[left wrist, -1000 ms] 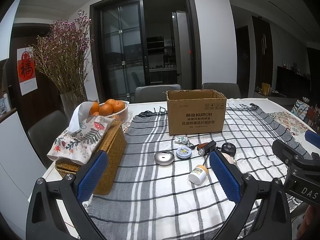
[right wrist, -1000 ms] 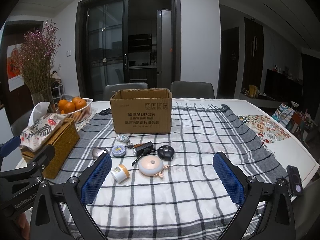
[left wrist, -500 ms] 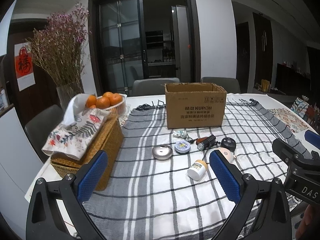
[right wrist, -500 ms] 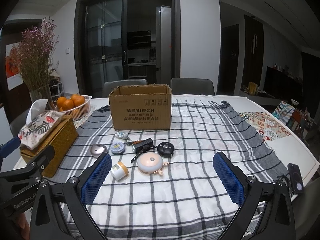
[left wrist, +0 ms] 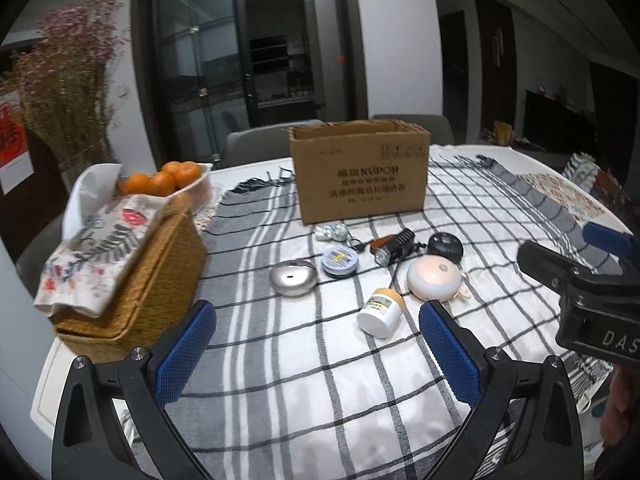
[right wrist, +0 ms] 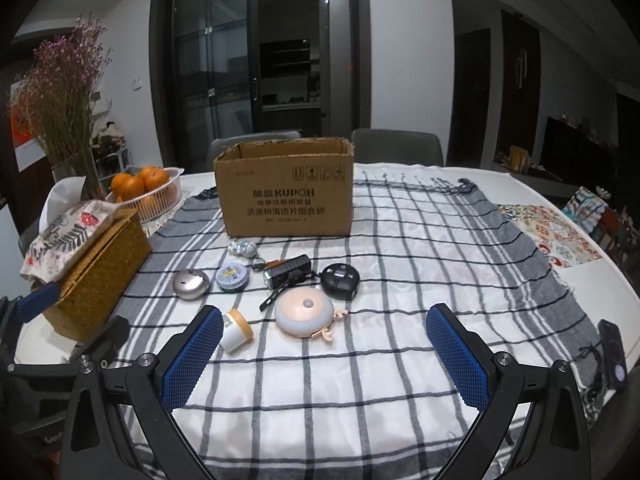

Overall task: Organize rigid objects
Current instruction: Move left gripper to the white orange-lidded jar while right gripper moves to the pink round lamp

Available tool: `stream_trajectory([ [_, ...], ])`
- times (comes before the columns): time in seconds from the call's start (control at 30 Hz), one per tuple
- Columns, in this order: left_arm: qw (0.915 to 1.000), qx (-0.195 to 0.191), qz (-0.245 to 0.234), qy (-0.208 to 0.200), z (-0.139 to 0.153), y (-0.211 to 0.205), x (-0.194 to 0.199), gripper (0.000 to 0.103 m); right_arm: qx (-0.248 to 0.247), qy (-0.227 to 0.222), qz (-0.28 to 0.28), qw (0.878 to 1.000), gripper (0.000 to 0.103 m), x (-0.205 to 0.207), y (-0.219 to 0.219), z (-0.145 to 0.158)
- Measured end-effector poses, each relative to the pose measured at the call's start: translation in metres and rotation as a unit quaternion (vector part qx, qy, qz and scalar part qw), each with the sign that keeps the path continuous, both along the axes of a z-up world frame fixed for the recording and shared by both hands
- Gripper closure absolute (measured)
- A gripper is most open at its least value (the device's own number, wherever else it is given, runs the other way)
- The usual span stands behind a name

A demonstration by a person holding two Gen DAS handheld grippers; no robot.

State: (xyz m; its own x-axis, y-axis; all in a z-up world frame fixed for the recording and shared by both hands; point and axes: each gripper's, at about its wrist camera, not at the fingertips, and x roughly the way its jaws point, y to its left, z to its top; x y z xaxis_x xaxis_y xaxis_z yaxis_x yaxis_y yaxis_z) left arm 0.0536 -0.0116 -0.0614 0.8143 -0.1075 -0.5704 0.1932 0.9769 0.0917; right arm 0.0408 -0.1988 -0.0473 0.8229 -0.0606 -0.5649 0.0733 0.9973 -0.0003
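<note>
An open cardboard box (left wrist: pixel 360 174) (right wrist: pixel 285 190) stands on the checked cloth. In front of it lie several small items: a silver oval case (left wrist: pixel 293 277) (right wrist: pixel 191 284), a round blue tin (left wrist: pixel 339 261) (right wrist: pixel 232 277), a black flashlight (left wrist: pixel 394 247) (right wrist: pixel 287 271), a black round device (left wrist: pixel 445 245) (right wrist: pixel 340 278), a pink round lamp (left wrist: pixel 434 278) (right wrist: pixel 304 312), a white jar on its side (left wrist: pixel 380 312) (right wrist: pixel 236 331) and a small trinket (left wrist: pixel 330 232) (right wrist: pixel 242 248). My left gripper (left wrist: pixel 318 356) is open above the cloth, short of the items. My right gripper (right wrist: pixel 324 356) is open, its left finger next to the jar.
A wicker basket (left wrist: pixel 132 280) (right wrist: pixel 96 276) with a floral cloth stands at the left. A bowl of oranges (left wrist: pixel 168 182) (right wrist: pixel 144 188) and dried flowers (right wrist: pixel 64 92) are behind it. A phone (right wrist: pixel 612 346) lies near the table's right edge. Chairs stand beyond the table.
Both grippers have moved forward and tilted down toward the small items, which now look larger and closer. Nothing was taken hold of.
</note>
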Motion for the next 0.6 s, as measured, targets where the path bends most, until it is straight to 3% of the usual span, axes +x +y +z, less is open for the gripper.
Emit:
stream_trajectory([
  [0.6,0.9921,0.013,-0.108,0.063,-0.048,-0.028,0.052,0.000,0.031,0.067,0.021,0.997,0.001,0.062,-0.010,-0.054],
])
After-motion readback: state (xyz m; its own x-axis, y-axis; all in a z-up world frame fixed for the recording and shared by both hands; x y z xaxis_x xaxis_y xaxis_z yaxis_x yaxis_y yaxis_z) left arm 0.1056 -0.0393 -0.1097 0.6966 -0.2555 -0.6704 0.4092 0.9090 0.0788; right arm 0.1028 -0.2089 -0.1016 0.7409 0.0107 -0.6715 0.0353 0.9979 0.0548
